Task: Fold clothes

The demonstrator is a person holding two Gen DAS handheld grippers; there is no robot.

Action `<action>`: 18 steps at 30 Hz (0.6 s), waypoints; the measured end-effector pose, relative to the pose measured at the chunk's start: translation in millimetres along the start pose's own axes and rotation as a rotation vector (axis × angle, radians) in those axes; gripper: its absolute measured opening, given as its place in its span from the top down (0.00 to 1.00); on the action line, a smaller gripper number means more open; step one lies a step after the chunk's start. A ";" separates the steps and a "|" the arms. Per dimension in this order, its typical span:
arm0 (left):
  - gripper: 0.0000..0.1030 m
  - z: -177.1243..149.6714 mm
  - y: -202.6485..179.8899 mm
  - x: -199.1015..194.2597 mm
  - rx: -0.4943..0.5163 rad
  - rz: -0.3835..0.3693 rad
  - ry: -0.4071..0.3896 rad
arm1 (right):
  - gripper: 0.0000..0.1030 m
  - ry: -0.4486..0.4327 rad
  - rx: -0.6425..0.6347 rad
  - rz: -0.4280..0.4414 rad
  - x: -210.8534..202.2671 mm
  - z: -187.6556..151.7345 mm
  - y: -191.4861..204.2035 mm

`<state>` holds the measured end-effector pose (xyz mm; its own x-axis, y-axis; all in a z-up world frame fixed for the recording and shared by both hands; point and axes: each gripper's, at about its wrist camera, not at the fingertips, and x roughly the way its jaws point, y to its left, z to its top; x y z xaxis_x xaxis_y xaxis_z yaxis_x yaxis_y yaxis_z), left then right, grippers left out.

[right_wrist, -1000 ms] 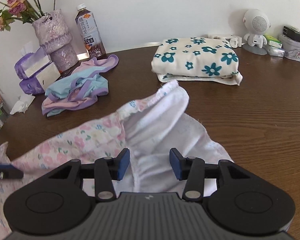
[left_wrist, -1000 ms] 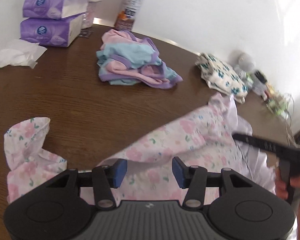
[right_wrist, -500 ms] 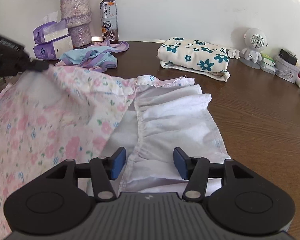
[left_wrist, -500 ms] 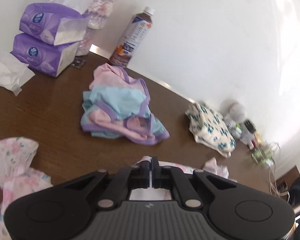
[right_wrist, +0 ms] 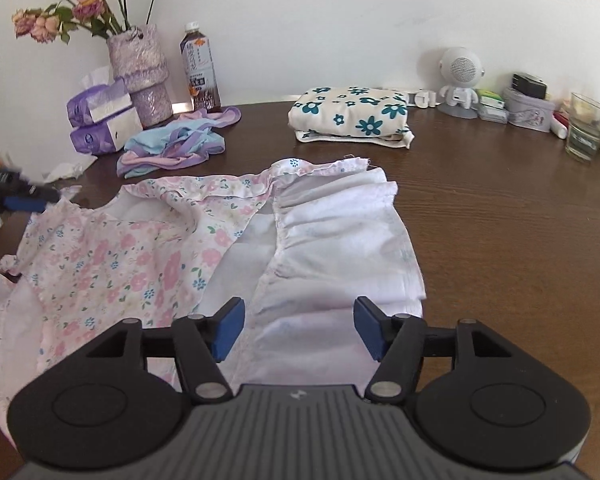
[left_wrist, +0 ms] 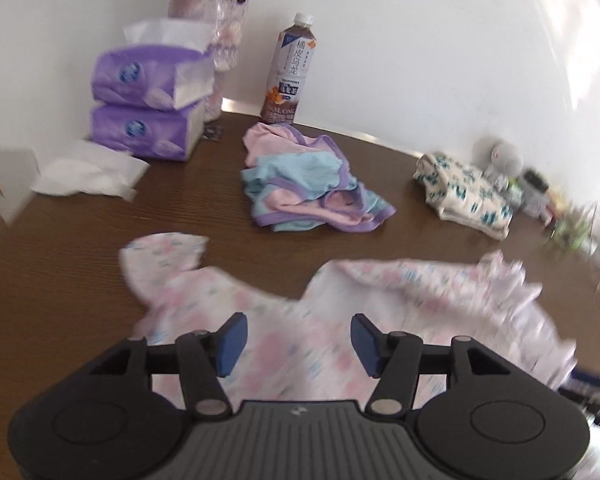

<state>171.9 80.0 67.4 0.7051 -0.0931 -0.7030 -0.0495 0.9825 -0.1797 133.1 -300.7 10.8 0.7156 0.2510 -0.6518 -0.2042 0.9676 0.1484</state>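
Right wrist: floral dress point(right_wrist: 132, 264) lies crosswise (white lining point(right_wrist: 340, 240) upturned)

pink floral garment point(right_wrist: 112, 264) spread flat on table, white lining up

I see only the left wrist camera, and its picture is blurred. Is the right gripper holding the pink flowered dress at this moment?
Observer: No. The right gripper hangs over the dress with its jaws open, and nothing is between them.
Operator: Which part of the dress lies under it?
Observer: The white inner side, turned up and lying flat on the table.
Operator: Is anything fragile near that side?
Observer: A drinking glass stands far to the right, by the wall, well apart from the dress.
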 end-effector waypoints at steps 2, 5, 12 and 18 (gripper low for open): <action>0.42 -18.1 4.0 -19.1 0.044 0.046 -0.020 | 0.35 -0.009 0.046 0.003 -9.5 -5.7 -3.8; 0.33 -45.6 15.6 -45.3 0.054 0.102 -0.048 | 0.35 -0.006 0.101 -0.014 -20.2 -14.7 -10.4; 0.33 -95.1 46.8 -86.1 -0.046 0.202 -0.102 | 0.35 0.030 0.088 0.011 -41.8 -32.5 -4.9; 0.33 -114.0 65.6 -90.2 -0.108 0.239 -0.080 | 0.36 0.037 0.002 0.044 -59.3 -42.6 14.6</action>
<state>24.4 134.5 40.6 0.7176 0.1567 -0.6786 -0.2932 0.9518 -0.0902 59.2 -302.7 20.0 0.6809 0.2919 -0.6717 -0.2335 0.9558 0.1786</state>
